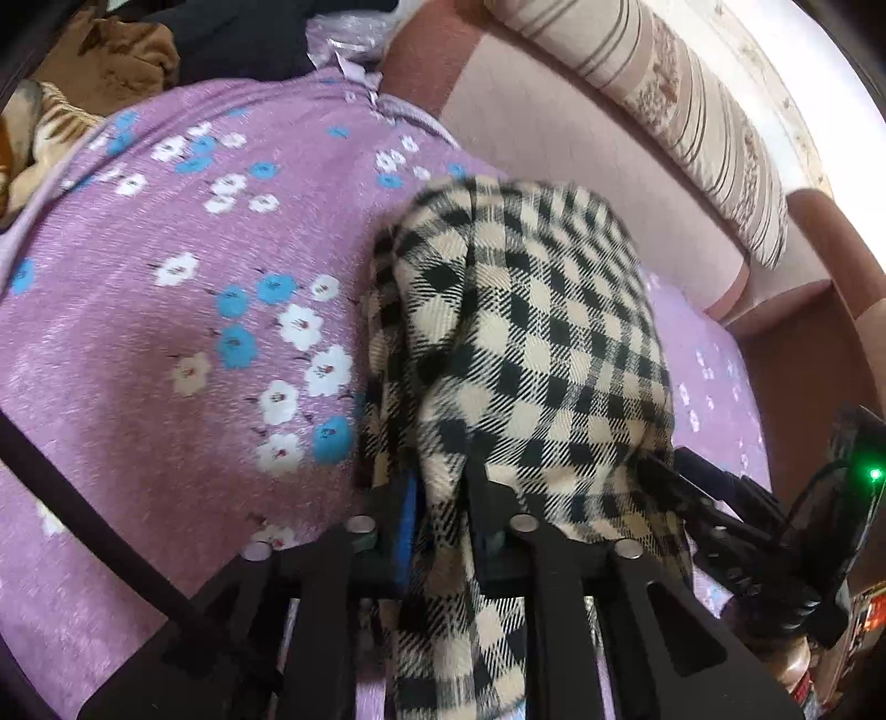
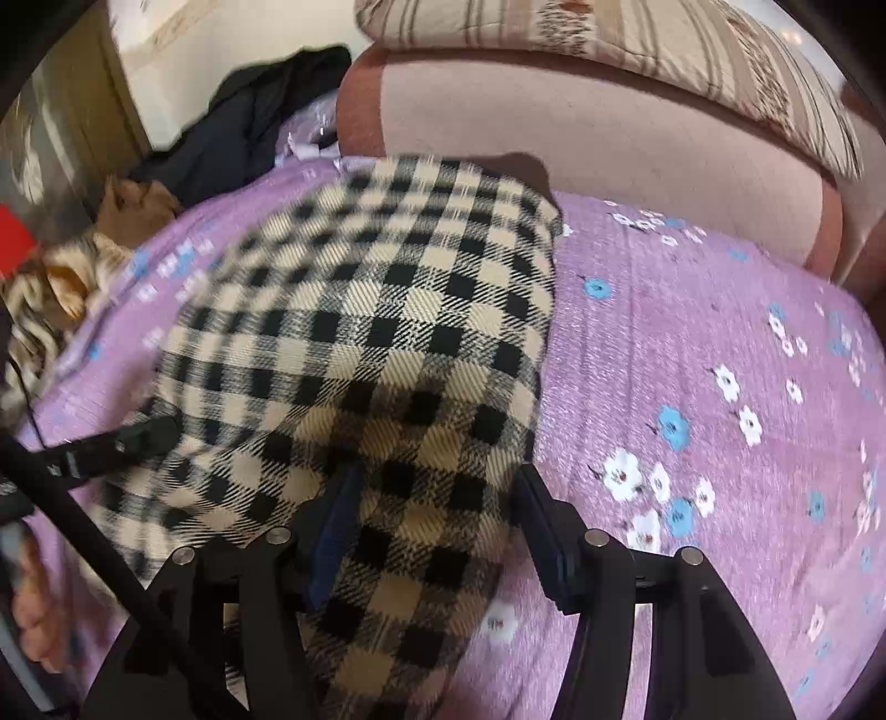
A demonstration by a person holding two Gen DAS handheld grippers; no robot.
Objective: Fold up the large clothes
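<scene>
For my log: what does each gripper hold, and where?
Left gripper pinches a fold of the checked garment; right gripper: cannot be told.

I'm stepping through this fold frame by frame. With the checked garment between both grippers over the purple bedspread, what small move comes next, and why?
Probably lower both ends onto the bedspread and let go. The checked garment hangs bunched between the left gripper and the right gripper, whose jaws stand apart around the cloth, so it looks near release.

The checked garment (image 2: 354, 343) lies on the bedsheet (image 2: 720, 360), its near end between both claws. At twelve o'clock stands the sofa back (image 2: 581, 127), a cushion (image 2: 609, 33) on top. At ten o'clock, other clothes (image 2: 249, 127) are heaped.
</scene>
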